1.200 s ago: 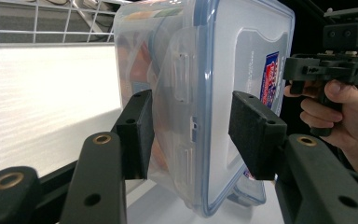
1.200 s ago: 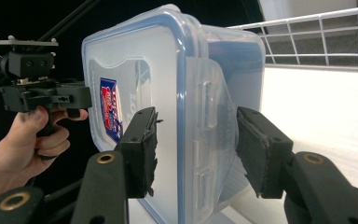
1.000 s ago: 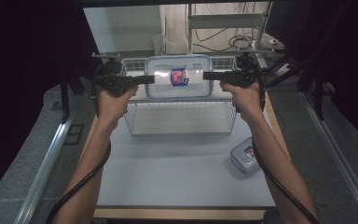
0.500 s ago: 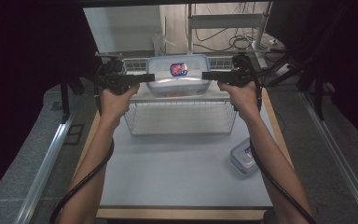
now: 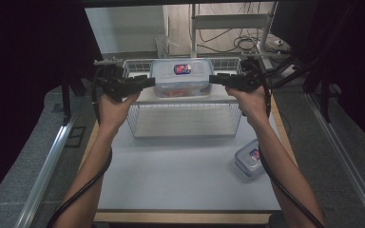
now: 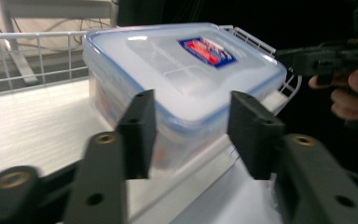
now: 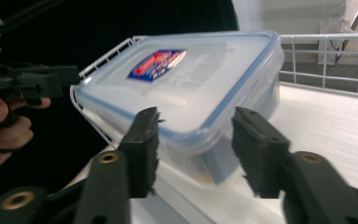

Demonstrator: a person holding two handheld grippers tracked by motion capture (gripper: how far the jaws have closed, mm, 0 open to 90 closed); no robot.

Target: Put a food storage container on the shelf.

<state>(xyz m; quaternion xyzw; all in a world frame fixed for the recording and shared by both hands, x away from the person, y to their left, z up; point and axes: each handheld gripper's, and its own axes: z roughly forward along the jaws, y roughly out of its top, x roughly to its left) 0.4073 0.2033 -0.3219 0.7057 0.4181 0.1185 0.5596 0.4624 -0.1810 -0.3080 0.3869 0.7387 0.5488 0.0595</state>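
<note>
Container: a clear plastic food box (image 5: 182, 78) with a blue-edged lid and a red-and-blue label is seen on the top shelf of a white wire rack (image 5: 185, 119), toward its front edge, with wire railing behind it.
Box attitude: in both gripper views 1 end appears raised and blurred, so whether the base rests flat on the shelf cannot be told.
Left hand-held gripper (image 6: 191, 135): its jaws are placed on either side of the box's near end and have just been closing; a narrow gap seems left at the pads, so no pinch is judged yet.
Right hand-held gripper (image 7: 195, 144): it is set likewise at the opposite end, jaws just closing around the corner with its lid latch, spread and apparently not pressing.
Second box (image 5: 250, 159): a smaller lidded box is left on the desk (image 5: 171, 175), well apart from the rack, by the right forearm.
Progress: the large box is judged placed on the rack or nearly so; settling it and moving the smaller box appear left.
</note>
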